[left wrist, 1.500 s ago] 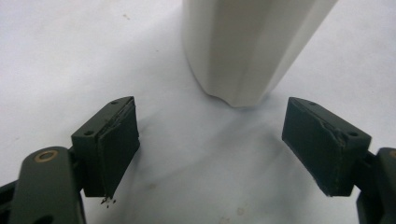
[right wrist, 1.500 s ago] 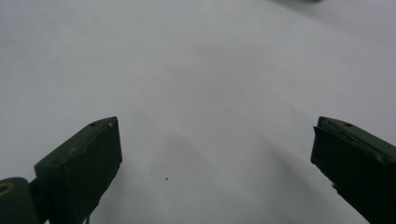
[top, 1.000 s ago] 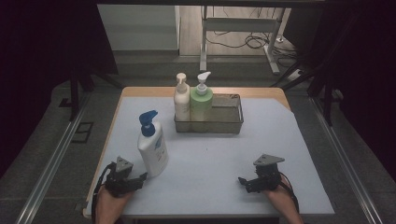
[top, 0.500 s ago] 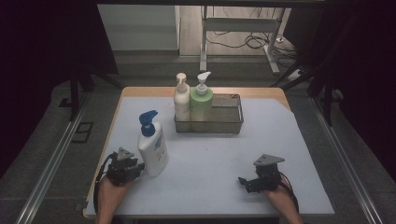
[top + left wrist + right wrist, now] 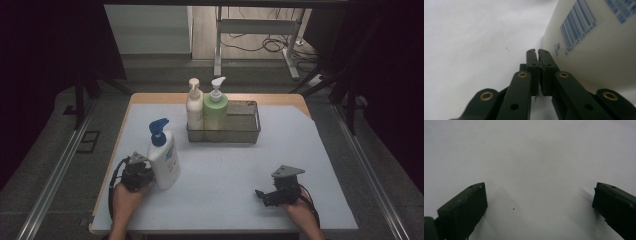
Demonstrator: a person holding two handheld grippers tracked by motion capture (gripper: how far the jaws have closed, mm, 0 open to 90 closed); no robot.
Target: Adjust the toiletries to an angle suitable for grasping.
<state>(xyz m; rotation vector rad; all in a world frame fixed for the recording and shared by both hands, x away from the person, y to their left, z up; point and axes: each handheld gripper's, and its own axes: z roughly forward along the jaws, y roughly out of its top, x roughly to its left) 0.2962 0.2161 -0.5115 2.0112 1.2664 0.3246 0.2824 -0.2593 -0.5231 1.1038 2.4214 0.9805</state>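
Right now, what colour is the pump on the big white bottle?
Blue; the pump shows best in the high view.

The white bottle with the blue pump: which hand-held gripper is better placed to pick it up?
The left hand-held gripper: it sits right beside the white bottle, though shut. The right hand-held gripper is open but far across the table.

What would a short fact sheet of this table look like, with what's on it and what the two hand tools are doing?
surface: table with a pale cover
basket: wire basket at the far middle
in basket: cream pump bottle and green pump bottle, at its left end
loose item: white bottle with blue pump, tilted
left gripper: jaws shut, empty, beside that bottle
right gripper: jaws wide open, empty
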